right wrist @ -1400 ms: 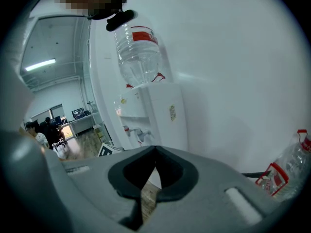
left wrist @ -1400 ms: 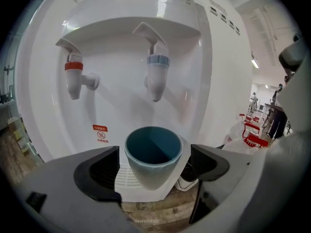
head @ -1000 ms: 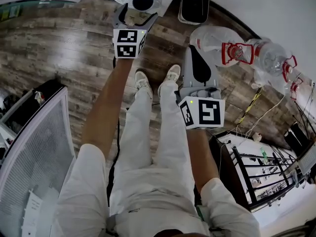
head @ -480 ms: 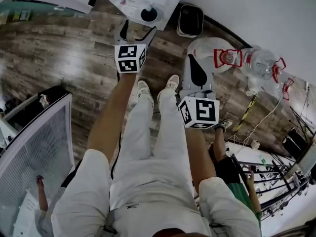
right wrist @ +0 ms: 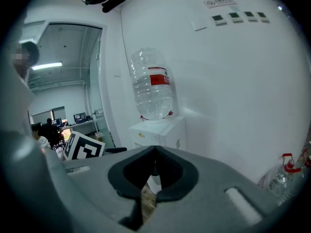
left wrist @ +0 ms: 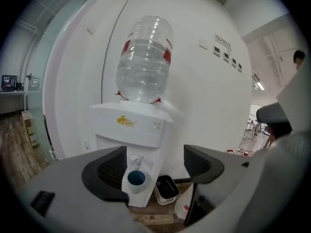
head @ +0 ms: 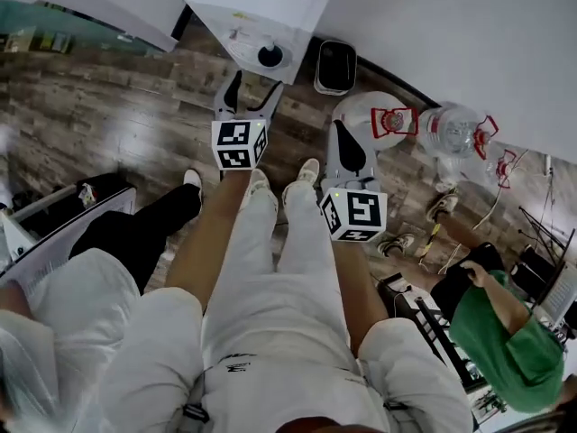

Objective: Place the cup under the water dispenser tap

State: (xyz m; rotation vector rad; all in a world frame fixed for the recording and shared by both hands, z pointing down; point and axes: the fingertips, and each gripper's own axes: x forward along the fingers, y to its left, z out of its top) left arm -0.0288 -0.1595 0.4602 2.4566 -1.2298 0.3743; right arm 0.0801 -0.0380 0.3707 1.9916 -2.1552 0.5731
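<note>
Cup [left wrist: 136, 179] stands upright, mouth up, in the recess of the dispenser [left wrist: 127, 130], directly below the tap [left wrist: 138, 160]; judged from this, the placing appears done. The left gripper [left wrist: 155, 161] points at the dispenser with its fingers apart and closing, nothing between them. The cup lies ahead and slightly low, toward the left finger's side and well clear of the tips, so this is the nearer hand. The right gripper [right wrist: 154, 154], fingers closed on nothing, is held off to the dispenser's right, farther from the cup.
</note>
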